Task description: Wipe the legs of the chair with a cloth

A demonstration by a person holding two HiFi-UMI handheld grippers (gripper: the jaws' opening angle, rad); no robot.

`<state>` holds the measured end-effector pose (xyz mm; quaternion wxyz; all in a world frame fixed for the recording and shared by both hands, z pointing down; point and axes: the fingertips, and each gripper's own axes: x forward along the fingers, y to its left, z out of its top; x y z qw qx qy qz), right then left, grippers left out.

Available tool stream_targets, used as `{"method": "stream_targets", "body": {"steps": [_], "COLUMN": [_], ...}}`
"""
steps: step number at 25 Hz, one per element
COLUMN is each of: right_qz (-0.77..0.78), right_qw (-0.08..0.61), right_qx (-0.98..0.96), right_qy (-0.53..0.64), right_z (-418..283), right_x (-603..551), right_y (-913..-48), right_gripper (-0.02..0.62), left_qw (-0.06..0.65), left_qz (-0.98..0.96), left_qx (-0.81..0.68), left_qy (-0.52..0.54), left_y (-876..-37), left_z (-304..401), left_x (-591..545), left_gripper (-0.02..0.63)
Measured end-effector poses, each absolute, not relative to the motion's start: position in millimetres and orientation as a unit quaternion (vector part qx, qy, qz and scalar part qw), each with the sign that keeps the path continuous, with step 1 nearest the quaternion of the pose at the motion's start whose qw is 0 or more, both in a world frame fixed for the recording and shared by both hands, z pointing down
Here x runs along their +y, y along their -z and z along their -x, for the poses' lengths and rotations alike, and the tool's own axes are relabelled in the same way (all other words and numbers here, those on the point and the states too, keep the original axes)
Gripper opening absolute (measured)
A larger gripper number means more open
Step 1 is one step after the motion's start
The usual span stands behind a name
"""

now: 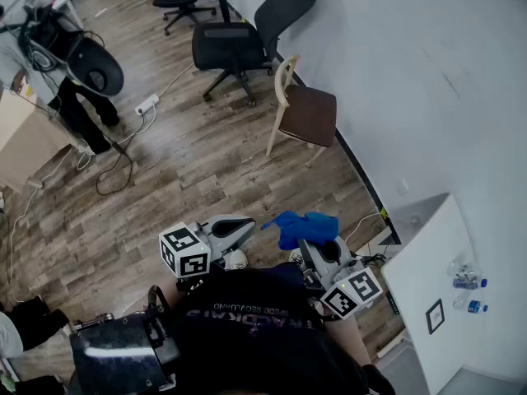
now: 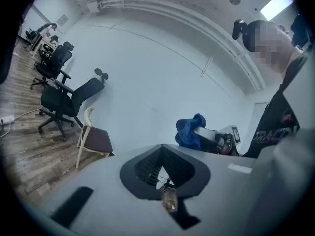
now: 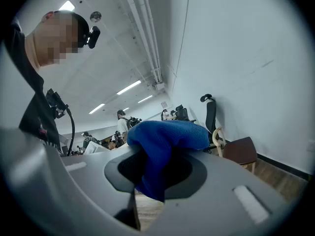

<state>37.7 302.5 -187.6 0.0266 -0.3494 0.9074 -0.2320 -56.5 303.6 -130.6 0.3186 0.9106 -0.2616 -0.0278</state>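
Note:
A chair (image 1: pixel 306 112) with a brown seat and pale legs stands against the white wall, a few steps ahead of me. It also shows in the left gripper view as the chair (image 2: pixel 95 139) and in the right gripper view as the chair (image 3: pixel 240 150). My right gripper (image 1: pixel 317 241) is shut on a blue cloth (image 1: pixel 300 227), which bunches over the jaws; the cloth (image 3: pixel 165 139) fills the right gripper view's middle. My left gripper (image 1: pixel 237 229) is held beside it, shut and with nothing in it. Both grippers are near my chest, well short of the chair.
Black office chairs (image 1: pixel 230 46) stand beyond the brown one. A power strip (image 1: pixel 146 104) and cables lie on the wooden floor, near a person (image 1: pixel 70 81) at the left. A white table (image 1: pixel 428 270) with small bottles (image 1: pixel 466 282) is at my right. A black case (image 1: pixel 119 356) is at bottom left.

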Motion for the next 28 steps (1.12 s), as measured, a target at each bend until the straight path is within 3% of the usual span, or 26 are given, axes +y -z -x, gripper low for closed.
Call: {"method": "stream_targets", "body": {"steps": [16,28], "right_qz": [0.346,0.353], "right_qw": [0.041,0.04], "right_qx": [0.908,0.905], "right_qy": [0.233,0.234], "right_z": [-41,-44], "right_x": [315,315], "right_y": [188,191], "right_gripper": [0.098,0.098], "left_qw": [0.313,0.232], "left_qz": [-0.911,-0.936], "left_qx": [-0.266,-0.259], "left_qy": [0.029,-0.048], "left_y": [128,126], "left_z": [57,48], "left_x": [316,329], "left_gripper": [0.006,0.006]}}
